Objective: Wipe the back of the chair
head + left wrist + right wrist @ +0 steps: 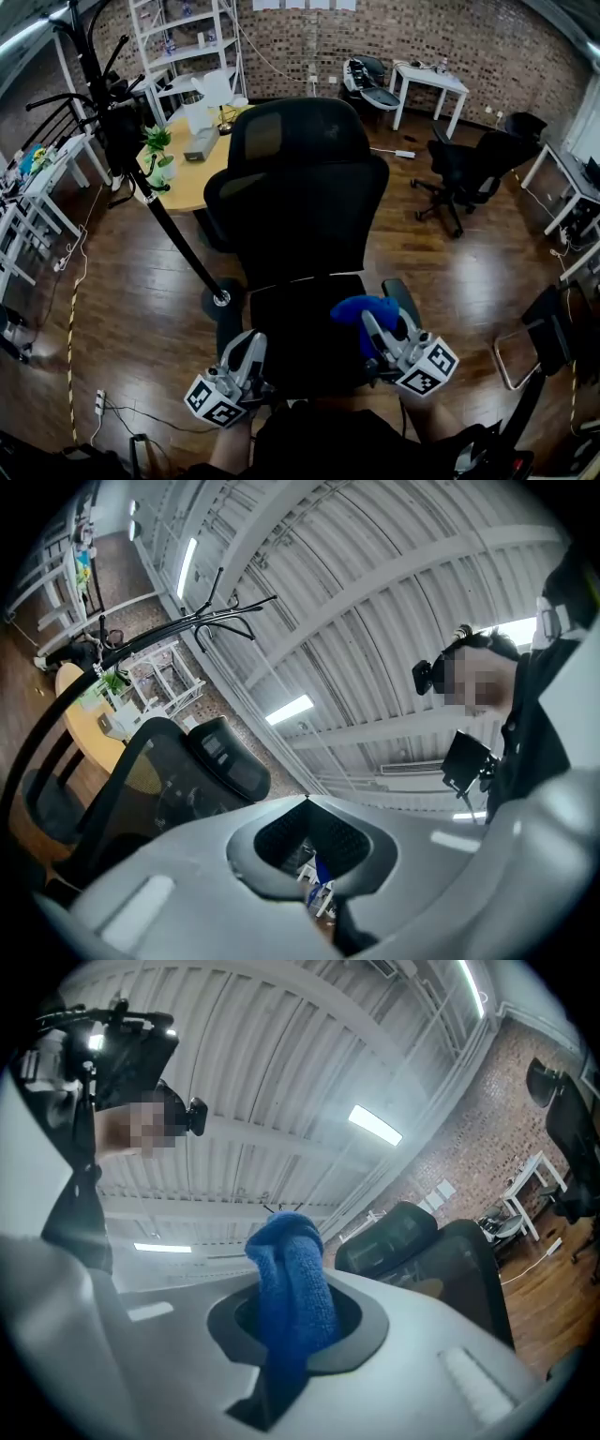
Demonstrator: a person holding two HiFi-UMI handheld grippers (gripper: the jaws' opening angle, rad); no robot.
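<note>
Stands facing chair point(309, 234), black mesh, straight ahead on floor point(141, 281); looks down on seat point(305, 323) nearest, back point(291, 202) rising beyond it, headrest point(298, 136) on top. Holds both grippers low, one at either side of the seat, tipped up toward ceiling point(281, 1082) (plain in both gripper views). Clamps right gripper point(380, 337) on cloth point(364, 309), blue and bunched, poking up out of the closed fingers; has cloth down by the seat's right edge, clear of the back, with chair off to the right in the right gripper view. Carries left gripper point(246, 361) with fingers together at the tips and nothing between them; catches chair and headrest low at left in the left gripper view. Beyond chair, round table point(197, 178) with plant point(157, 145) on its left edge; at left, coat stand point(173, 230), pole slanting down to a round base just beside chair; at right, well apart, second chair point(469, 164); farther back, white table point(429, 80) near brick wall point(506, 47).
</note>
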